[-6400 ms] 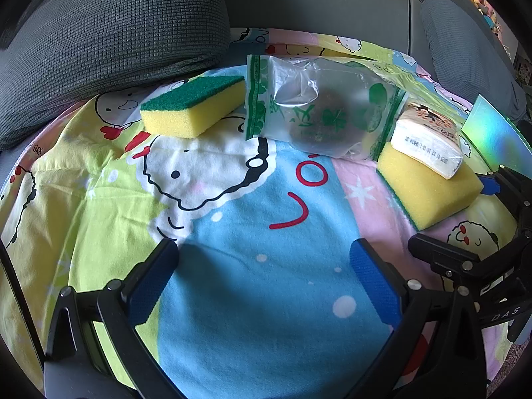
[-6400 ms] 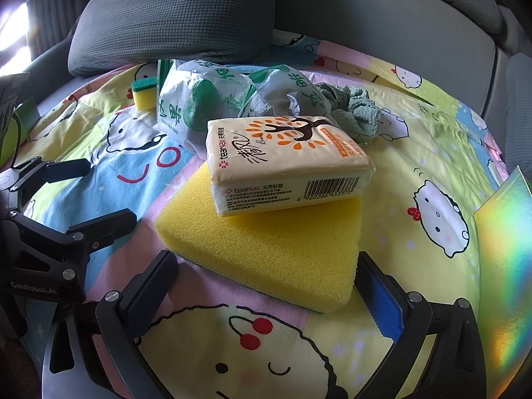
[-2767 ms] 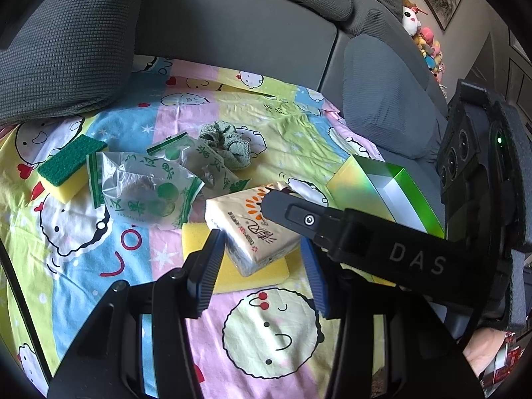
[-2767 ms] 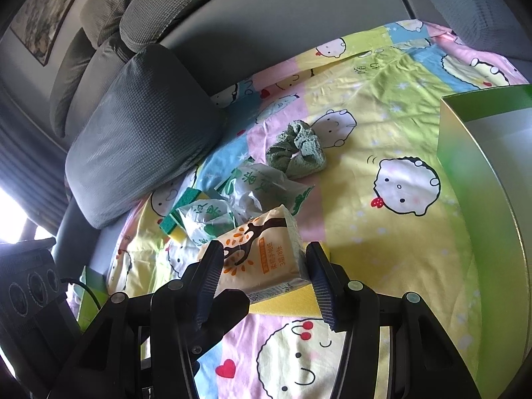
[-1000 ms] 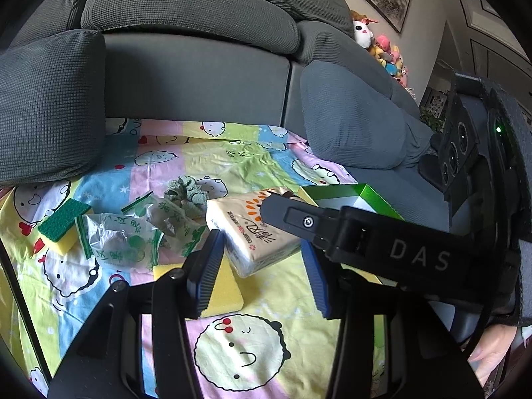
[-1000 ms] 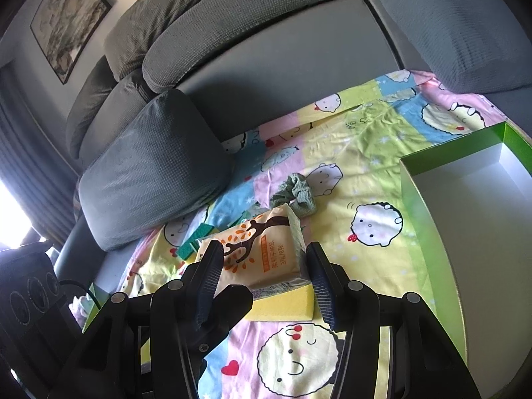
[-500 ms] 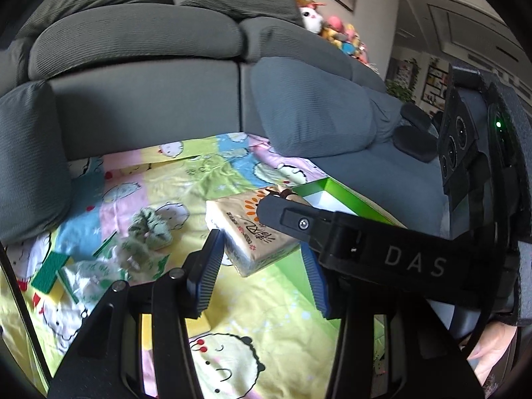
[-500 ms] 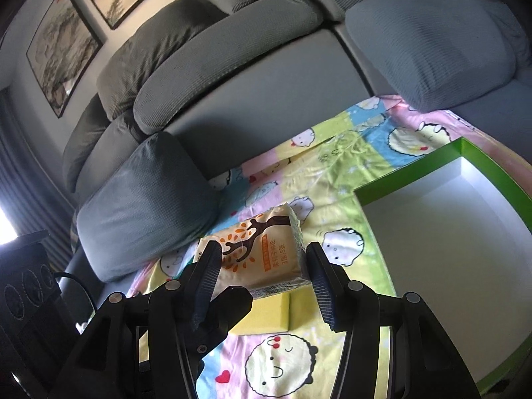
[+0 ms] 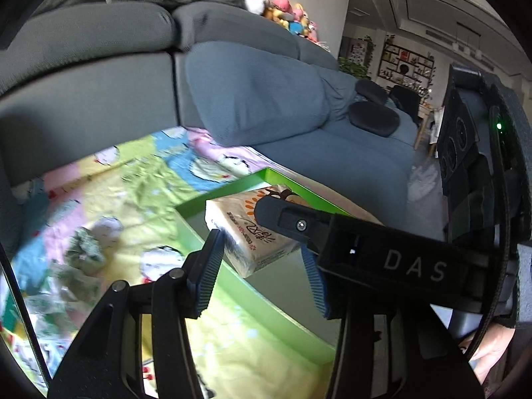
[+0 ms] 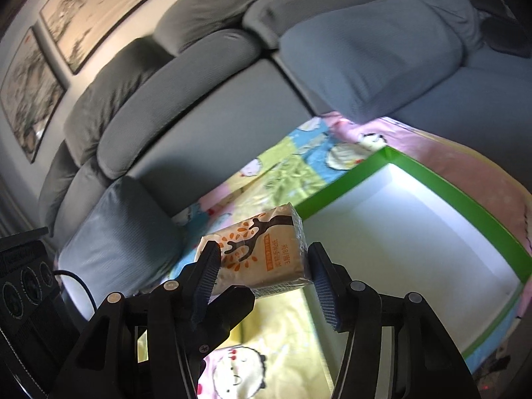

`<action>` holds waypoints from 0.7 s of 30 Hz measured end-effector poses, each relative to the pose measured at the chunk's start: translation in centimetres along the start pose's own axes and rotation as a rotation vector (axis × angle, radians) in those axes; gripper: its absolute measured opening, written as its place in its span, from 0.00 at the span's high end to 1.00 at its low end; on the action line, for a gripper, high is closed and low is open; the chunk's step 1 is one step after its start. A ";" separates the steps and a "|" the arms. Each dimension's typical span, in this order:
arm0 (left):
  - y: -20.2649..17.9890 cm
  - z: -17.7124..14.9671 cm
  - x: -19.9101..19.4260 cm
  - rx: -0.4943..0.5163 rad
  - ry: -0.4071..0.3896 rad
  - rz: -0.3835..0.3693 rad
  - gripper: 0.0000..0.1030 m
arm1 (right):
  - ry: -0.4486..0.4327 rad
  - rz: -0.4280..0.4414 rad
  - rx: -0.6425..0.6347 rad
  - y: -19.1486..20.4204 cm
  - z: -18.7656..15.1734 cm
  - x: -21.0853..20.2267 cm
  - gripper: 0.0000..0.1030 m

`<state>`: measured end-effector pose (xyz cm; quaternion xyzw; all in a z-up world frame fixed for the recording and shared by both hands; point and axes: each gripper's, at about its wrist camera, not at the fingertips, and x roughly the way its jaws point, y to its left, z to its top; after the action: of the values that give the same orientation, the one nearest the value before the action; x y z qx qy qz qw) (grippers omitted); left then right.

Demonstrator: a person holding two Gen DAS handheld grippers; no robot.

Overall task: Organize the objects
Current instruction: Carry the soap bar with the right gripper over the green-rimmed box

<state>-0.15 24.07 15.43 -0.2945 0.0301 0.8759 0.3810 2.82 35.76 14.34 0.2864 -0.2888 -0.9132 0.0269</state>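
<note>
Holding the tissue pack (image 10: 262, 252) aloft between both grippers, your right gripper (image 10: 264, 277) is opening, your left gripper (image 9: 261, 266) clamps it; the green-rimmed box (image 10: 478, 212) lies just beyond, rightward.

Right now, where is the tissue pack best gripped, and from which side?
Take the tissue pack across its two short ends, coming from its long side face. Those ends are flat and parallel, and the printed top is tilted, so pads from above would likely slip.
</note>
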 end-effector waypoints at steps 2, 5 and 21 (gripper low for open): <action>-0.2 0.0 0.8 -0.011 0.014 -0.020 0.56 | 0.007 -0.025 0.018 -0.9 0.1 0.1 0.44; -0.5 -0.2 1.9 -0.028 0.030 -0.048 0.56 | 0.016 -0.055 0.043 -2.1 0.2 0.3 0.44; -1.0 -1.9 5.5 -0.106 0.126 -0.151 0.56 | 0.097 -0.201 0.082 -5.4 -0.2 2.4 0.44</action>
<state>-1.44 27.82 11.08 -0.3702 -0.0146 0.8249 0.4269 1.54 39.65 10.02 0.3584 -0.2940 -0.8838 -0.0627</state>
